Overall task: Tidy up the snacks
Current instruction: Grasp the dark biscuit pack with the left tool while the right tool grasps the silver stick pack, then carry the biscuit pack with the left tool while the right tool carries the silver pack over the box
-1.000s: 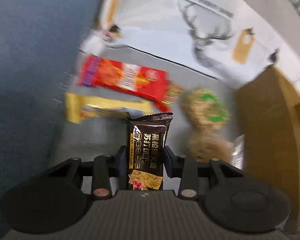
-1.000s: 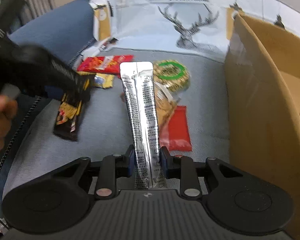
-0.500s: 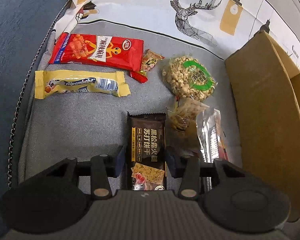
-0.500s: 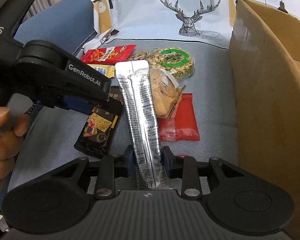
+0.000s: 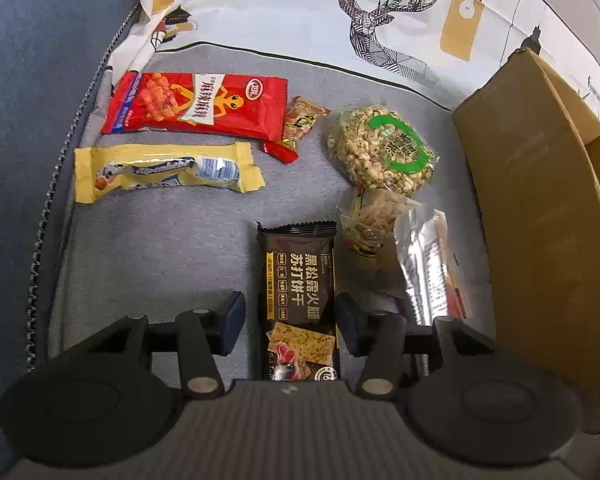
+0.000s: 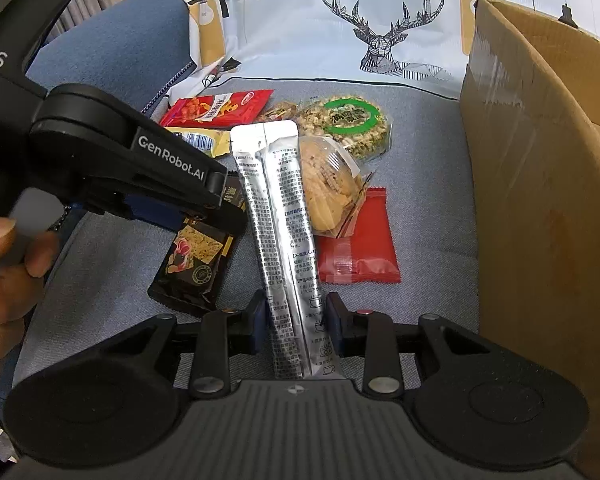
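Down on the grey cushion (image 5: 160,248), snacks lie spread in loose rows. Left gripper (image 5: 290,322): jaws have just been opening, pads now clear of the dark cracker packet (image 5: 300,280) on both sides; packet lies flat between them on the cushion, not pinched. Right gripper (image 6: 296,322): jaws closed on the lower end of a long silver sachet (image 6: 280,220), which sticks forward and up from the pads, over the other packets.

Far row, from the left wrist view: red chip bag (image 5: 198,106), small orange-red sweet wrapper (image 5: 300,122) touching its right end, round puffed-grain cake with green ring label (image 5: 383,150). Yellow wafer bar (image 5: 166,170) lies just in front of the red bag. A clear-wrapped biscuit (image 6: 329,184) rests partly on a flat red packet (image 6: 357,242), both just right of the sachet.

Cardboard box (image 6: 539,184) stands along the right edge, flap up. White deer-print cloth (image 6: 339,28) hangs behind. A person's hand (image 6: 4,280) holds the left gripper's handle.
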### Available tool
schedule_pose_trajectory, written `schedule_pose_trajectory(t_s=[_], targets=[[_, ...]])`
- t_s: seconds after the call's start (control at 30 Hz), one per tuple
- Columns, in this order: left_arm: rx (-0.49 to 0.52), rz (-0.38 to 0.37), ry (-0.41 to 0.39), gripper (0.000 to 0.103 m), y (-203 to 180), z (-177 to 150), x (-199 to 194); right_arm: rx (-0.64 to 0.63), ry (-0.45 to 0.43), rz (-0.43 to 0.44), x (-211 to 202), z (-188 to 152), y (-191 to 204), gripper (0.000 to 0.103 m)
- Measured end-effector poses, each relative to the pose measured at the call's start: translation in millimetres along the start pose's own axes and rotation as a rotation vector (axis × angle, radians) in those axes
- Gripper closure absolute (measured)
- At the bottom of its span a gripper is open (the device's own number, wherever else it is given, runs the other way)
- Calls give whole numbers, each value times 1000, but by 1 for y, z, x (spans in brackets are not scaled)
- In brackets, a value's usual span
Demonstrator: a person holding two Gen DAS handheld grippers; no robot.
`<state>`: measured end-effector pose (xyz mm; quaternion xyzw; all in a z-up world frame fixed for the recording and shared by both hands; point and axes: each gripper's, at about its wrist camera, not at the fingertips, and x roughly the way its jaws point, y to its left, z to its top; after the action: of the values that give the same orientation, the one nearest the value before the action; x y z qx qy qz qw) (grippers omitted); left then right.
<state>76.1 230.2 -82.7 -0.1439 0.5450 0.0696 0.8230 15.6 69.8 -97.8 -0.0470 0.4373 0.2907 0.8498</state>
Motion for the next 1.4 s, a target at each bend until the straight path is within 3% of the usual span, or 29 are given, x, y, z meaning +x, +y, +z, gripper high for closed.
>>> schedule_pose_trajectory(t_s=[0.3, 0.4, 0.57, 0.8, 0.9, 1.1, 1.4], targets=[[66, 48, 2, 46, -11, -4, 5, -5, -9, -3, 0, -1, 0, 69], [82, 64, -5, 59, -13, -5, 5, -13, -16, -15, -1, -1, 1, 71], [45, 65, -36, 61, -7, -1, -2, -9, -56, -16, -10, 2, 1, 77], [-50, 1, -207, 61, -2, 9, -33, -6, -214, 14, -55, 19, 2, 78], [-44, 24, -285, 61, -10, 11, -46, -2, -294, 36, -79, 26, 0, 78], [-83, -19, -385, 61, -21, 16, -63, -23, -436, 33, -110, 33, -14, 78], [-53, -104, -489, 61, -63, 17, -79, 35, -488, -23, -124, 40, -53, 78]])
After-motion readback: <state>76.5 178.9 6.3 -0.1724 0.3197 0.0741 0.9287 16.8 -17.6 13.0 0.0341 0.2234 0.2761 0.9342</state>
